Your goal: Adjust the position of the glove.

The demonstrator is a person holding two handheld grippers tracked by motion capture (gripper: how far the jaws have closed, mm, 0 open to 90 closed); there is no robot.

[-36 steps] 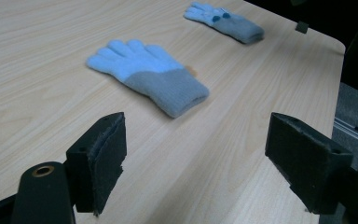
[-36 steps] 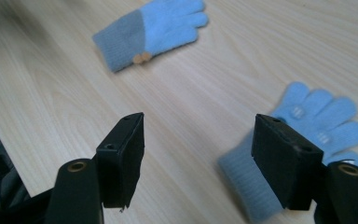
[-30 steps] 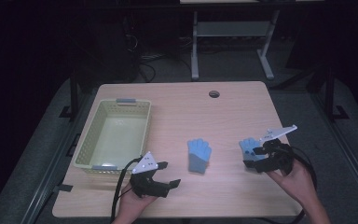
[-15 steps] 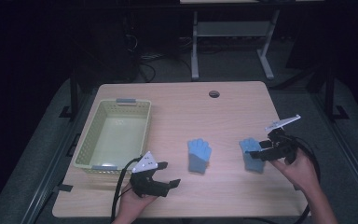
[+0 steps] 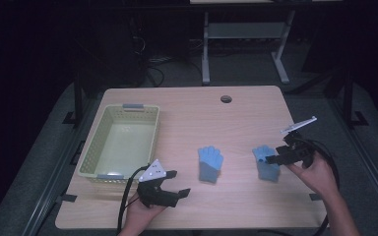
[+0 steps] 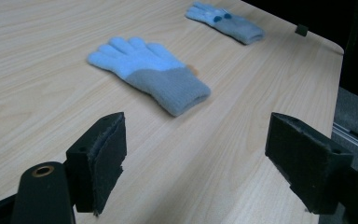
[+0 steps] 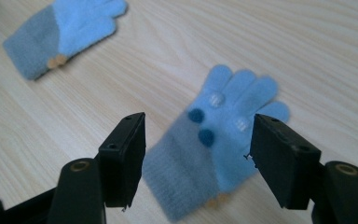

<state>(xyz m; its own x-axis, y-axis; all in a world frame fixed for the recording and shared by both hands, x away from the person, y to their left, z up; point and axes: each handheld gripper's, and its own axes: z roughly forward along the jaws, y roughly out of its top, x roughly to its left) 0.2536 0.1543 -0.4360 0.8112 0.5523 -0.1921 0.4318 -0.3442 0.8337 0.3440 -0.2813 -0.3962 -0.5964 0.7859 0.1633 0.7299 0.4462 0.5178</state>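
Glove position: right glove (image 7: 214, 154) lies flat on the table (image 5: 187, 113), between and just beyond the right gripper (image 7: 198, 158) jaws, fingers toward 1 o'clock in the right gripper view.
Glove look: light blue fingers, grey cuff, dark and pale dots.
Right claw: jaws wide, released, just easing narrower; whether the pads touch the wool, cannot tell.
Second glove (image 5: 210, 163): at 9 o'clock of the first, well apart.
Left gripper (image 5: 170, 189): released, empty.
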